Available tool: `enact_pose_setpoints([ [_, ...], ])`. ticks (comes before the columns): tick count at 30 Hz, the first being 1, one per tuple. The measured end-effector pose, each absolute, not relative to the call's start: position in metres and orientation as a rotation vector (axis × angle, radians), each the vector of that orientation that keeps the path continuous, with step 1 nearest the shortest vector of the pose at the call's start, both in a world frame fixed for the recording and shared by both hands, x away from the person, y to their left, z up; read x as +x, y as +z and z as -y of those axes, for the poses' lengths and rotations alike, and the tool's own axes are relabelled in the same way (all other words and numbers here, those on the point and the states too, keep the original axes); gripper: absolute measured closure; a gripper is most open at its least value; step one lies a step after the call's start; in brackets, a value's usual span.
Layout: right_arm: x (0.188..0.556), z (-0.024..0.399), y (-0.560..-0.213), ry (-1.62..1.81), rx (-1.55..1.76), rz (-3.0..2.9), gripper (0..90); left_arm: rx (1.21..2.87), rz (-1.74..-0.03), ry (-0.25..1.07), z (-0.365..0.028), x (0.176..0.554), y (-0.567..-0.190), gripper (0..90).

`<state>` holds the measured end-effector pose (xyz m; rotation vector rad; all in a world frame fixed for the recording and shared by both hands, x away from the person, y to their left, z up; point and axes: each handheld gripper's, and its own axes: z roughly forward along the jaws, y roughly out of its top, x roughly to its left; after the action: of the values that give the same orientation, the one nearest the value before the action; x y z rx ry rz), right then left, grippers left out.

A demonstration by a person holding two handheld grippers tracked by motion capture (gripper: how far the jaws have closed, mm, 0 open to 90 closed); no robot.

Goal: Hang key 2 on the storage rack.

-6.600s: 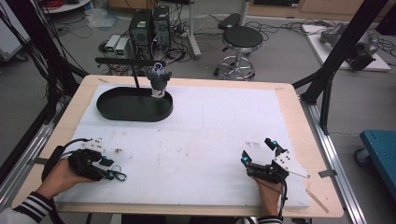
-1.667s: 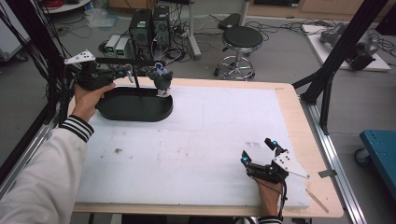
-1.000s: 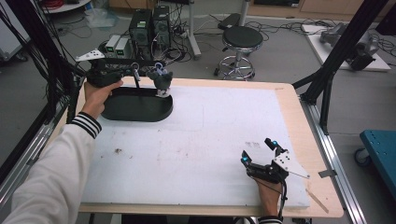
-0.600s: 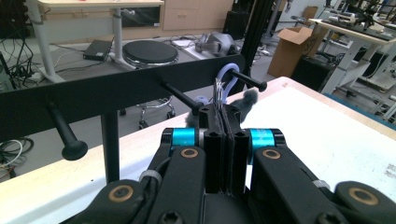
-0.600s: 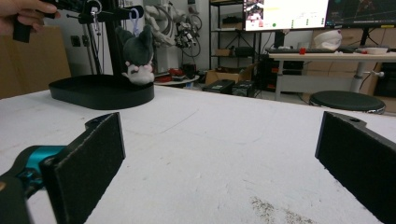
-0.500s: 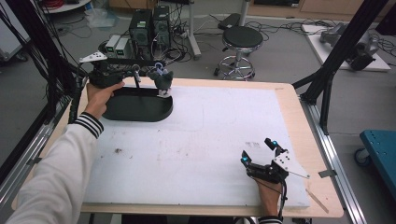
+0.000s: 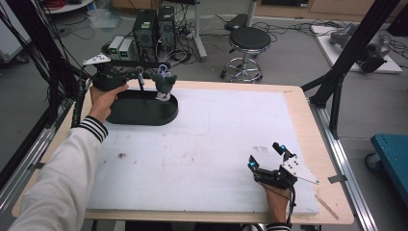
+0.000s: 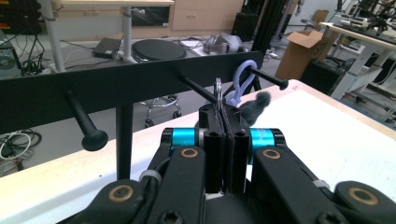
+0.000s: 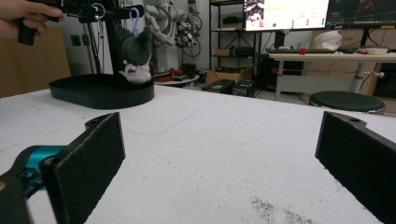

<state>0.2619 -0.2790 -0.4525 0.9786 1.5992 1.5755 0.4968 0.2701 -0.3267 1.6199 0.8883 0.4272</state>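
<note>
Two jaws of my left gripper [image 8: 223, 109] pinch a metal ring [image 8: 218, 91] beside the rack [image 7: 137, 64]; my right gripper [image 7: 266, 156] gapes, holding nothing.

rack [image 8: 116, 86]: matt black, smooth pegs | key ring [image 8: 218, 91]: thin shiny metal | plush toy [image 7: 163, 85]: grey fuzzy cloth, glossy lilac plastic loop | tray [image 7: 126, 114]: matt black plastic | table cover [image 7: 202, 144]: white, rough, speckled foam-like sheet | table edge [image 7: 308, 125]: pale smooth wood
</note>
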Motion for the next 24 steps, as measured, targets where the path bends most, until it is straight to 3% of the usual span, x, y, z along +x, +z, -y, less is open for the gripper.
enact_pose_setpoints([
  [24, 0.2620, 0.2787, -0.4525, 1.579, 0.975, -1.597, 0.6, 1.663, -0.915, 0.508, -0.2608, 0.4995, -0.3338, 86.8],
])
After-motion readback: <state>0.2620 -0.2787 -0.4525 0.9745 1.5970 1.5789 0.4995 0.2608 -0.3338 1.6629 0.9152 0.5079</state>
